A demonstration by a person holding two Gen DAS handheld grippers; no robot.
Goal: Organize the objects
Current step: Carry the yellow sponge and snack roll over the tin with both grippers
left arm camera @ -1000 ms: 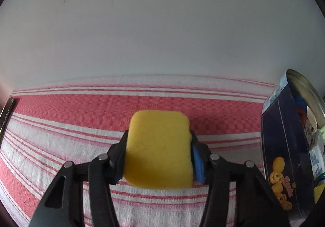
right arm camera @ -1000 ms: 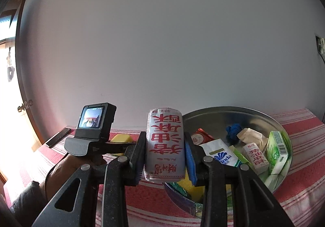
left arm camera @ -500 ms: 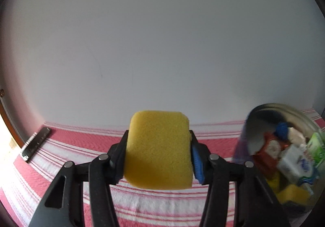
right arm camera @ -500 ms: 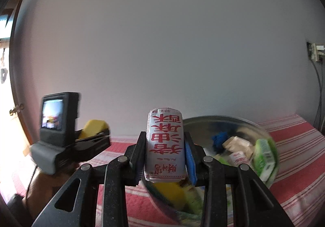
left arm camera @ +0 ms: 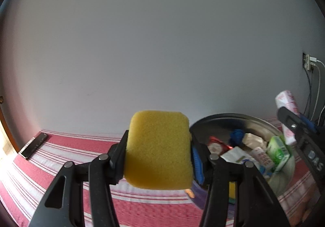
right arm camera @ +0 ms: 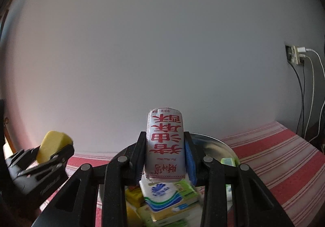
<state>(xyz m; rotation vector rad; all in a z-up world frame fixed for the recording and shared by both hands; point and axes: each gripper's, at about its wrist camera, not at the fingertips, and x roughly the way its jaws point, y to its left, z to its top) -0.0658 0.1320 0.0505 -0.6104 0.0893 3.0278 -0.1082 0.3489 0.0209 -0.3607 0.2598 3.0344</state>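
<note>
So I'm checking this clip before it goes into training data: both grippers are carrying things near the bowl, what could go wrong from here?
1. The metal bowl is already heaped with packets, so the yellow sponge or the white sachet with red print may slide off the pile and out.
2. The left gripper and right gripper are both loaded and close together at the bowl; they could knock each other.
3. The soft sponge could spring away on release.

A rounded yellow foam sponge [left arm camera: 159, 149] and a white red-lettered soft packet [right arm camera: 165, 145] are sitting upright, clamped, near a round metal basin [left arm camera: 227, 119] holding assorted packets.
</note>
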